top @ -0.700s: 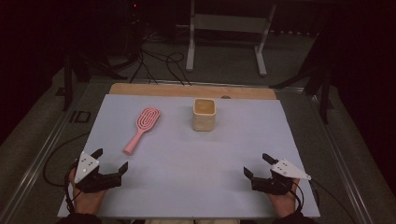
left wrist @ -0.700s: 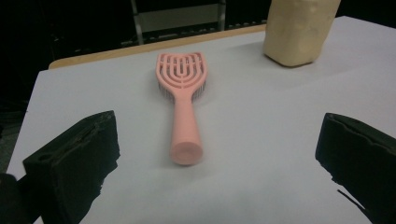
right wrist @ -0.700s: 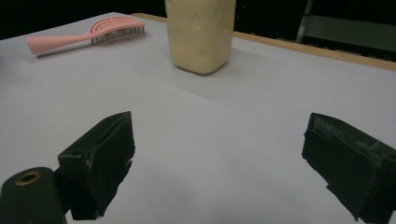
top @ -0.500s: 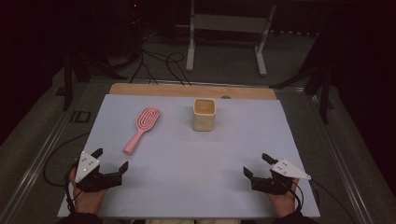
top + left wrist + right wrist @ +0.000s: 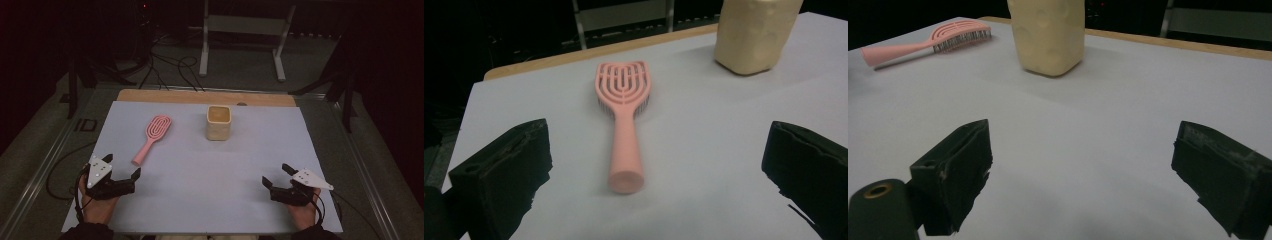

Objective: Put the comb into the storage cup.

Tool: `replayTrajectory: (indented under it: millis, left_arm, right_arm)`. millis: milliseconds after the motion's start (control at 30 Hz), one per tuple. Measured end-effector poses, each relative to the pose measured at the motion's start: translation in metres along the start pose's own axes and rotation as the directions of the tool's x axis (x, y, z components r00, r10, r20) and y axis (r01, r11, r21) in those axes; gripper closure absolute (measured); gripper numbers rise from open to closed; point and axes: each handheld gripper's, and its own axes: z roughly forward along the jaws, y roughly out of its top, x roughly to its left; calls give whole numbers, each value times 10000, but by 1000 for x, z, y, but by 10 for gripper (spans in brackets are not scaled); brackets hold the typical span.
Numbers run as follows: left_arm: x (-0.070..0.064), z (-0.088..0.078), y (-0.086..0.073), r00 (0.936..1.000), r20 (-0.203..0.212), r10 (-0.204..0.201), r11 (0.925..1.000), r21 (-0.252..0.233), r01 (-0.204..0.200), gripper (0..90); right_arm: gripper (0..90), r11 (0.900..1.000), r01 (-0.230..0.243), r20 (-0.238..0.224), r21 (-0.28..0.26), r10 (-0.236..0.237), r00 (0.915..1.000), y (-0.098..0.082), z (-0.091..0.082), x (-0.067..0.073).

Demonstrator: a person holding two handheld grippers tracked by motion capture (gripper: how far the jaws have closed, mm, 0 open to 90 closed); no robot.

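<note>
A pink brush point(image 5: 152, 138) lies flat on the pale sheet point(image 5: 200, 175) that covers the worktop point(image 5: 200, 96). Its handle end points toward the left claw point(image 5: 121, 166), which sits near it at the near left of the sheet. In the left gripper view the brush point(image 5: 622, 125) lies straight ahead, between the lines of the two black jaws but farther out, and nothing touches it. The sheet between the claw and the brush handle is bare.

The left claw has its jaws wide apart and holds nothing. The right claw point(image 5: 276, 175) sits at the near right of the sheet, well apart from the brush. Its jaws are wide apart too, with only bare sheet between them.

A cream cup point(image 5: 219, 122) stands upright near the back middle of the sheet, to the right of the brush and not touching it. From the high view its open top shows a tan inside, and it is too dim to tell if anything is in it. In the right gripper view the cup point(image 5: 1050, 35) stands ahead of the jaws, with the brush point(image 5: 928, 41) off to its left.

Behind the worktop, on the dark floor, stand a grey metal frame point(image 5: 243, 30) and some black cables point(image 5: 170, 70).
</note>
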Motion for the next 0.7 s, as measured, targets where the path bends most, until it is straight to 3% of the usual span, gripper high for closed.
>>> replayTrajectory:
  millis: [433,700]
  left_arm:
    - [9,6,30,9992,-372,-164,9997,200,171,2]
    - [13,21,41,9993,-323,-176,9974,695,198,2]
  right_arm:
    - [91,9999,-109,108,-123,110,9999,-1,-5,2]
    - [91,9997,-136,217,-224,141,9997,0,-6,1]
